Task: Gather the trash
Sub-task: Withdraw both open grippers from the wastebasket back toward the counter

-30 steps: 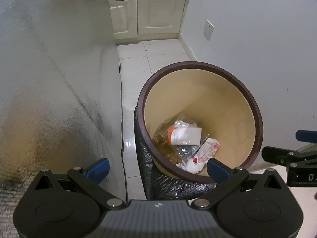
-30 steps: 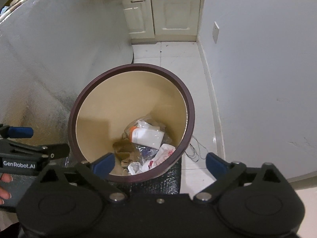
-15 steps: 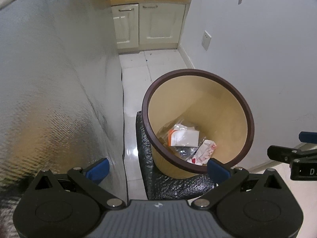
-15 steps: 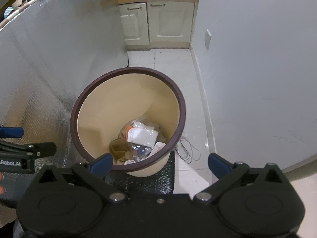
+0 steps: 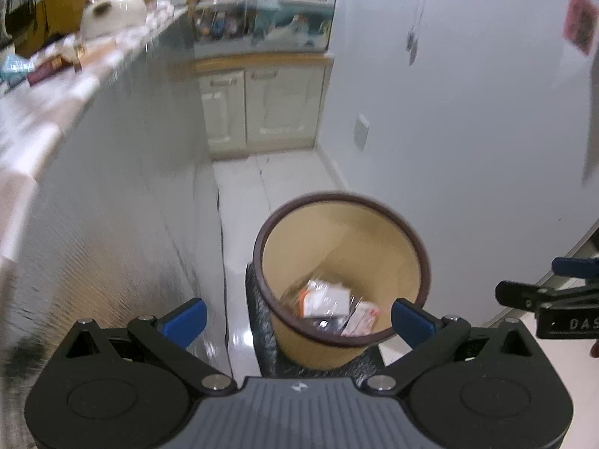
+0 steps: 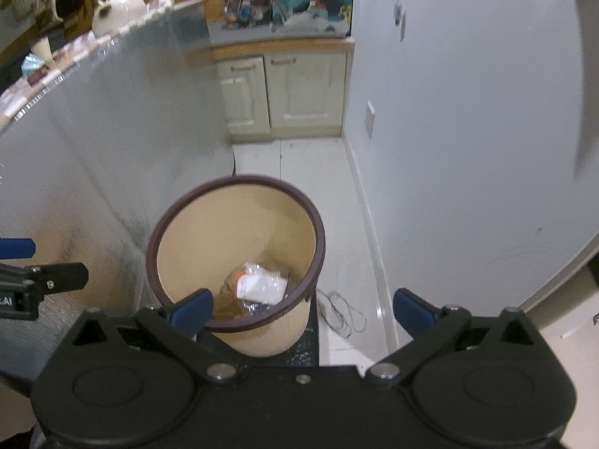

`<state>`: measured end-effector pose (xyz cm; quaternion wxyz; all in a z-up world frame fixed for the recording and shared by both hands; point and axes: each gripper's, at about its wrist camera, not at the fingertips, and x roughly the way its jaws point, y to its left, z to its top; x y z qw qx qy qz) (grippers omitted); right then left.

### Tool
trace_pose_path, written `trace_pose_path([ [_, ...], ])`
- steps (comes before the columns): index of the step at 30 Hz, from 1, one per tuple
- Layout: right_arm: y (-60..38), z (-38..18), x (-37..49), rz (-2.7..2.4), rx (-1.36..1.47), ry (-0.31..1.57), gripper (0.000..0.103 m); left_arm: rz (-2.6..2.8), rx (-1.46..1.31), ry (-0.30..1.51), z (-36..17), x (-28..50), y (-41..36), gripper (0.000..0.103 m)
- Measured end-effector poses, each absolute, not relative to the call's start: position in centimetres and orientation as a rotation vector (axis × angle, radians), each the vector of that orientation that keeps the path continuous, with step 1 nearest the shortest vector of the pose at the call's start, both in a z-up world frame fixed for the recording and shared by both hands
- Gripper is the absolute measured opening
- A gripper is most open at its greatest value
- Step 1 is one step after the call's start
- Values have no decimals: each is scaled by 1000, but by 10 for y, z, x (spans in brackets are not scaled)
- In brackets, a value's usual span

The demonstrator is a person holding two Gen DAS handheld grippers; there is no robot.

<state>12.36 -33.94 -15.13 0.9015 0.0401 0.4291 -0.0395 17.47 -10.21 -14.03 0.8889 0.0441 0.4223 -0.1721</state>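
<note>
Left wrist view blurred, bin (image 5: 406, 241) trash (image 5: 329, 301) indistinct, both jaws spread, empty.

From my left wrist feed the surface (image 5: 56, 86) at ten o'clock is smeared; I can't name its clutter. The right claw (image 5: 554, 292) is cut off at three o'clock. The bin's (image 6: 232, 224) trash (image 6: 262, 284) is perhaps plastic wrappers.

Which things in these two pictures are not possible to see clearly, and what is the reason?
- Trash in the bin: left view, blurred; the near rim cuts it off in the right view.
- Countertop items: left view, motion blur.
- Right hand-held gripper: left view, cut off by the edge.
- Wire on the floor: right view, too thin to identify.
</note>
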Motion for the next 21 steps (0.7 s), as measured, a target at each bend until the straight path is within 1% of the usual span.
trace_pose_path([
  [11, -337, -91, 84, -71, 115, 681, 103, -419, 80, 656, -71, 136, -89, 103],
  [21, -304, -19, 76, -6, 107, 428, 103, -354, 68, 422, -1, 116, -37, 103],
])
